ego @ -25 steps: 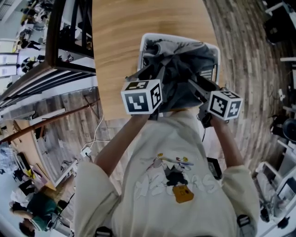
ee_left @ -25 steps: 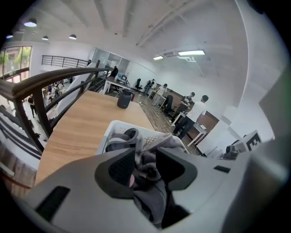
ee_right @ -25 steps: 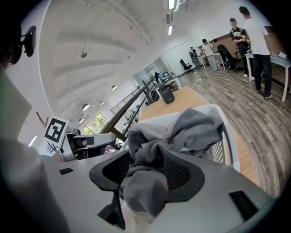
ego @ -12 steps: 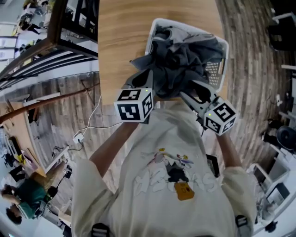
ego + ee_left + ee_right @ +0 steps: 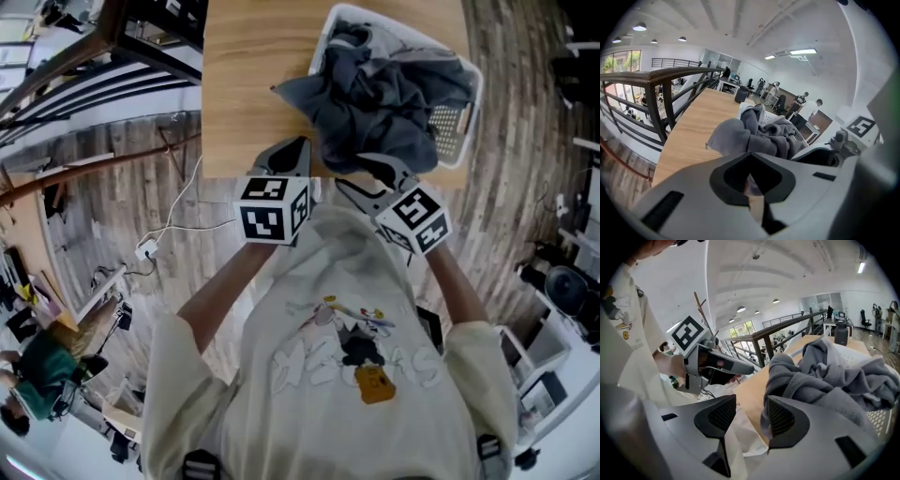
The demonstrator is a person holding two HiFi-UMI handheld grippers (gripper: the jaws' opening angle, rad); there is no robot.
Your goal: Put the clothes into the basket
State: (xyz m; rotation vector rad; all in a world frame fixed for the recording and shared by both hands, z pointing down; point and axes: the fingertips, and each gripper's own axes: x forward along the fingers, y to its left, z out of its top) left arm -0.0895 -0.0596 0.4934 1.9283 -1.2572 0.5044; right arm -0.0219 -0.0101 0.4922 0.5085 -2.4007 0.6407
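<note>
Evidently the grey clothes already fill the laundry basket, overhanging its rim. So we hold nothing: left gripper closed, right gripper parted.

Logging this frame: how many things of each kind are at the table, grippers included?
Baskets: 1, the white basket
Clothes heaps: 1, the grey clothes; the garments cannot be counted separately
Tables: 1, the wooden table
Grippers: 2, the left gripper and the right gripper
Total: 5
</note>
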